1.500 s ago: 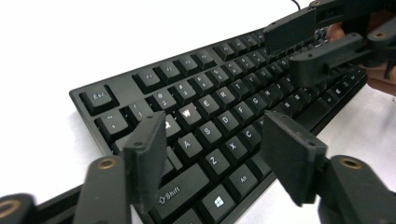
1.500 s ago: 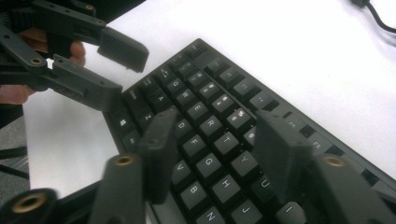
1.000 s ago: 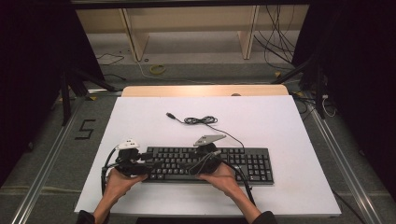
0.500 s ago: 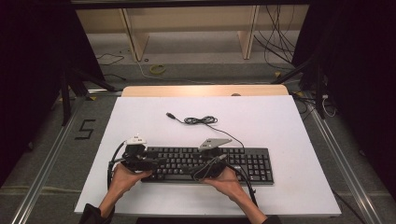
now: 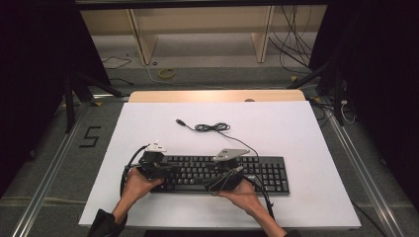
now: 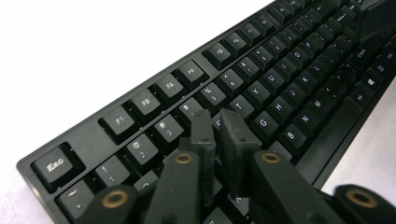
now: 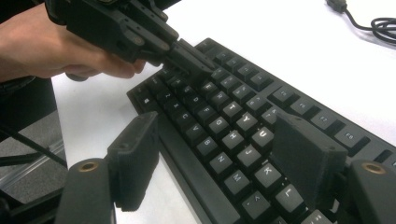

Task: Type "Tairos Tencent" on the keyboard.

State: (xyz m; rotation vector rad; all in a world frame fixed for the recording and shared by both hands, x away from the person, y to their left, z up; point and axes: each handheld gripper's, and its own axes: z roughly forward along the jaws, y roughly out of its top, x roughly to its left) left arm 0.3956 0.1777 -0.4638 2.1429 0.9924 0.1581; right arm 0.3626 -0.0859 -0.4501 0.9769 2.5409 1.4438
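Left gripper (image 6: pixel 218 122) jaws nearly together, having just closed, w/ a narrow gap and nothing between them. Tips sit over the black keyboard (image 6: pixel 261 79) near the number and QWERTY rows. Esc key (image 6: pixel 53 164) at lower left. Keyboard lies on white surface (image 6: pixel 93 51).

The left tongs (image 6: pixel 219 135) cover several keys of the black plastic keyboard (image 6: pixel 261 79), whose right end runs off the picture's edge; the far key legends are blurred.
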